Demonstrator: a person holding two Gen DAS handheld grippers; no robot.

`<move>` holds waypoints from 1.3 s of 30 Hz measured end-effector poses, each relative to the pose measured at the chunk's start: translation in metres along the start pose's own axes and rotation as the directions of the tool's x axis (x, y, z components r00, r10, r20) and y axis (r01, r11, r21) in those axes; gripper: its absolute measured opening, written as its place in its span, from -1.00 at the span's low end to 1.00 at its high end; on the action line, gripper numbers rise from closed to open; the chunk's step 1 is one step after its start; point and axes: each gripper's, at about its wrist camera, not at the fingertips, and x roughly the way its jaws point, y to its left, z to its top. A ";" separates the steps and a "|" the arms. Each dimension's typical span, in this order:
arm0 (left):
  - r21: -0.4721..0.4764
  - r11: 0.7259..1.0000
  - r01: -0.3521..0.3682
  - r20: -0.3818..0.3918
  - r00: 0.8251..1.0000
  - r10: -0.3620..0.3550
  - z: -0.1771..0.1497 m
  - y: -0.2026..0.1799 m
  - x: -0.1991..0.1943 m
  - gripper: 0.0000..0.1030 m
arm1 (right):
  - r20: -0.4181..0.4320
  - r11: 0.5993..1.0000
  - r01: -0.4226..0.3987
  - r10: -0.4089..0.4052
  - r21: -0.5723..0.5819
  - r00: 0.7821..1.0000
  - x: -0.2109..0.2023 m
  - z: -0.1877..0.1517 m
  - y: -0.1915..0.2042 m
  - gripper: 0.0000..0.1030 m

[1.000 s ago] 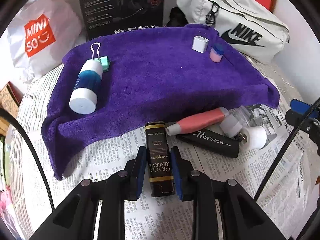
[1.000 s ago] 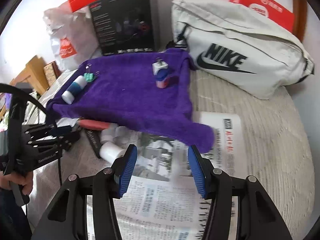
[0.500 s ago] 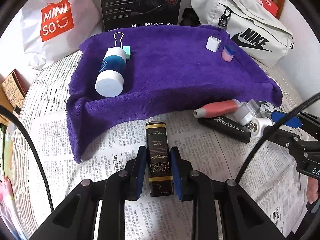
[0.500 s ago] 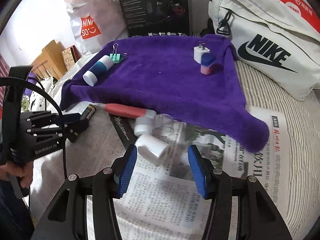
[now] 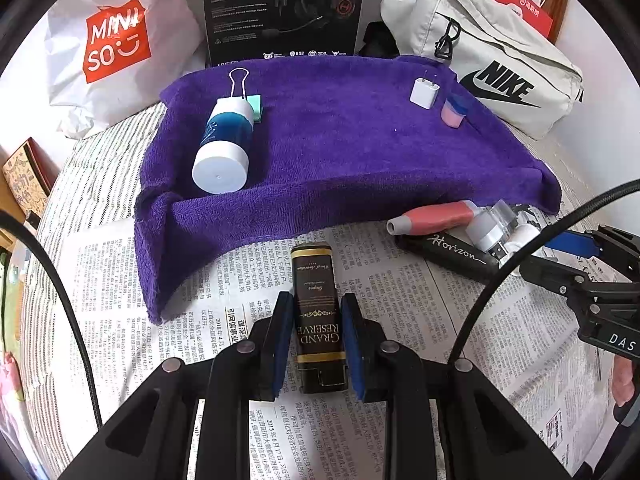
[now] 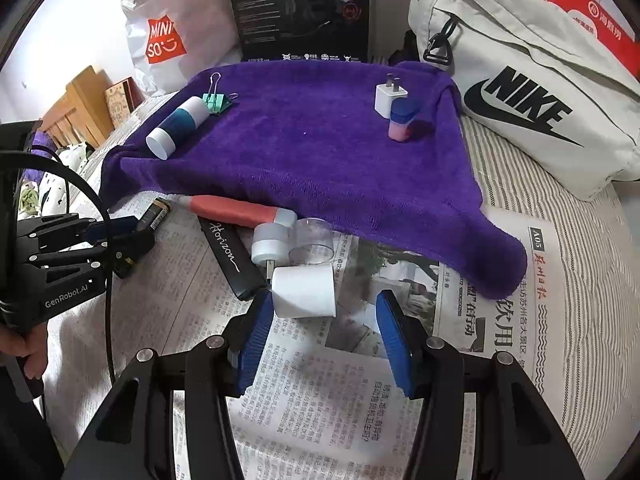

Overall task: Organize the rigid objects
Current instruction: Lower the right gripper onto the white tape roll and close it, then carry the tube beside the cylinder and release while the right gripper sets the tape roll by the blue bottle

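My left gripper (image 5: 316,320) is shut on a black and gold box (image 5: 318,312) marked Grand Reserve, just above the newspaper (image 5: 224,304). In the right wrist view this gripper (image 6: 120,232) shows at the left with the box (image 6: 156,212) sticking out. My right gripper (image 6: 324,320) is open. A white cap (image 6: 306,290) lies on its side at the tips, against the left finger (image 6: 256,328). Behind it lie a clear cup (image 6: 312,240), a grey-white cap (image 6: 270,244), a black Horizon case (image 6: 230,256) and a red tool (image 6: 236,210).
A purple towel (image 5: 340,152) carries a blue-white bottle (image 5: 224,144), a green binder clip (image 5: 254,106), a white charger (image 5: 425,92) and a pink-blue pot (image 5: 454,110). Behind stand a Miniso bag (image 5: 116,40), a black carton (image 5: 284,8) and a Nike bag (image 5: 492,68).
My left gripper has shifted left with the black box in it. The right gripper has come down and left to the white cap. Both have held still over the last half second.
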 end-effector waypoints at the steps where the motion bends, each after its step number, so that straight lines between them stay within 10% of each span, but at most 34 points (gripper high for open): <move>1: -0.002 1.000 0.003 0.000 1.000 -0.003 0.000 0.000 0.000 -0.54 | -0.001 1.000 -0.001 0.001 -0.001 1.000 0.001 0.000 0.001 0.03; 6: -0.013 1.000 0.025 0.006 1.000 -0.025 0.000 0.003 -0.001 -0.54 | 0.005 1.000 -0.006 0.006 -0.014 1.000 0.011 0.001 0.008 -0.06; 7: -0.012 1.000 0.026 0.008 1.000 -0.026 -0.001 0.003 -0.001 -0.54 | 0.013 1.000 -0.002 0.002 -0.019 1.000 0.012 0.001 0.009 -0.42; 39: 0.031 0.999 -0.034 -0.004 0.999 0.034 0.002 -0.003 -0.001 -0.52 | 0.026 0.998 0.052 -0.053 0.044 0.998 0.003 -0.013 -0.034 -0.40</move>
